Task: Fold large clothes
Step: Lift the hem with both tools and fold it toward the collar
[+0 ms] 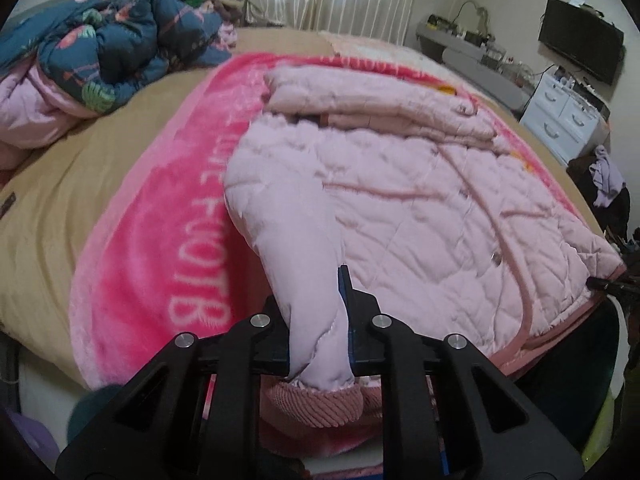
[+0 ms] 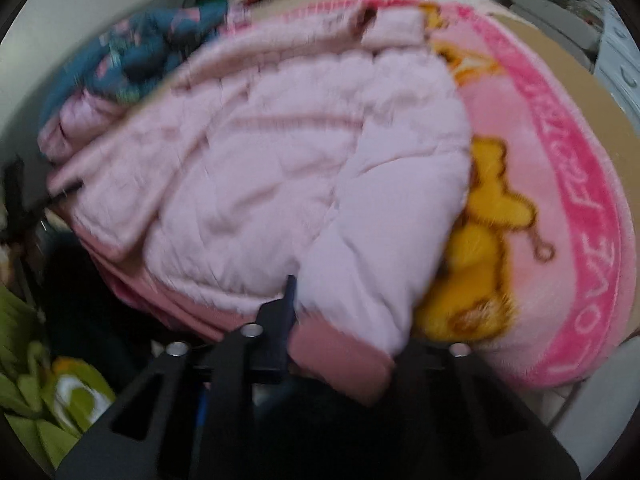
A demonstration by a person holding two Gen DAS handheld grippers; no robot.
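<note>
Both fingers pairs, left gripper (image 1: 320,312) and right gripper (image 2: 340,312), each pinching a pink jacket (image 1: 400,208) sleeve cuff.

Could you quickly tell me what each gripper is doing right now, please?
Left gripper: shut on a sleeve of the pink quilted jacket.
Right gripper: shut on the jacket's other sleeve.

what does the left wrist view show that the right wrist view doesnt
Only the left wrist view: the left tool shut on a pale pink sleeve above its ribbed cuff, a black screen on the wall, and white drawers.

Only the right wrist view: the right tool shut on the other sleeve, and yellow bear prints on the blanket.

Both: the pink quilted jacket spread on the pink blanket, and the dark floral bedding behind.
</note>
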